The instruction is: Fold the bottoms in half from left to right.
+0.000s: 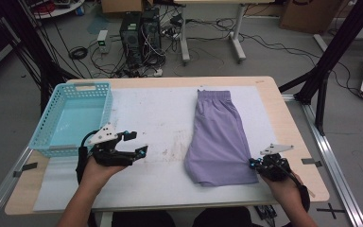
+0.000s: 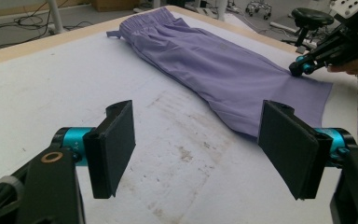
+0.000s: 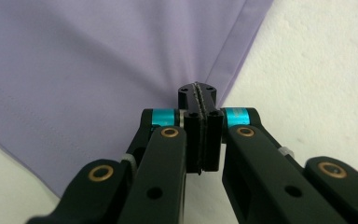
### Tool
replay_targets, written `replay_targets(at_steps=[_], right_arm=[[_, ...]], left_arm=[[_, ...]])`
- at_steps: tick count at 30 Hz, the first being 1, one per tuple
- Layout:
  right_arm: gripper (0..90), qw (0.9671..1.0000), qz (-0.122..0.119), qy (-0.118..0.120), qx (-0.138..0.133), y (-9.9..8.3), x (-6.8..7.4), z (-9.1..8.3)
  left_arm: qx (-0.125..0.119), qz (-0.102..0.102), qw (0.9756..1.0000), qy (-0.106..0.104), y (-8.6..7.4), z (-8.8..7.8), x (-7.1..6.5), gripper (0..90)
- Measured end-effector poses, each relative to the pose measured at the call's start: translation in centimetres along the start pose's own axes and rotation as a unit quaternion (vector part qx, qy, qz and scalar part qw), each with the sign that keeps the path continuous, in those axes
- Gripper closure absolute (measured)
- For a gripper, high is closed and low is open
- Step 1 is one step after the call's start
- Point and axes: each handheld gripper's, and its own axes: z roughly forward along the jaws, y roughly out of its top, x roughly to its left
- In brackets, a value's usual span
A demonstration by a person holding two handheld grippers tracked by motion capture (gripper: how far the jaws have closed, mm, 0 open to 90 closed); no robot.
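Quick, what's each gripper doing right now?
Left gripper: open, holding nothing.
Right gripper: closed at the edge of the purple shorts.

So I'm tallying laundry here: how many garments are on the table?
1: the purple shorts lie flat on the white mat, right of the blue basket, hem edge at the right gripper.

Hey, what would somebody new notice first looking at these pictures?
Probably the purple shorts lying flat on the white table cover, right of centre. The right gripper is shut at their near right hem, while the left gripper hovers open over bare cover. A light blue basket sits at the table's left edge.
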Motion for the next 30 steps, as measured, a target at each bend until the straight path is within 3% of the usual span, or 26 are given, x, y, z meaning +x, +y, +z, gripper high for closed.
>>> replay_targets(at_steps=[2,4,9,17,23,30], right_arm=[[87.0,1.0000,-0.002,0.004,-0.005,-0.1,0.0,-0.1],[65.4,0.9998,0.007,0.005,-0.019,0.2,0.0,-0.3],[44.3,0.9977,0.029,0.003,-0.062,2.5,-0.8,-1.3],[30.4,0.9921,0.025,0.008,-0.123,6.3,-1.3,-2.1],[22.4,0.9877,0.020,0.001,-0.155,6.3,-0.9,-2.2],[20.2,0.9861,0.015,0.008,-0.165,6.0,-0.8,-2.1]], left_arm=[[0.000,0.000,1.0000,-0.001,0.0,0.0,0.0,27.5],[0.001,0.000,1.0000,0.000,0.0,0.0,0.0,27.5],[-0.002,0.003,1.0000,-0.001,0.2,0.1,-0.1,27.5],[-0.009,-0.002,1.0000,-0.001,0.3,-0.1,0.3,27.0],[-0.008,0.003,1.0000,0.003,0.3,-0.2,0.5,26.2],[-0.013,0.004,0.9999,0.005,0.3,-0.3,0.8,24.9]])
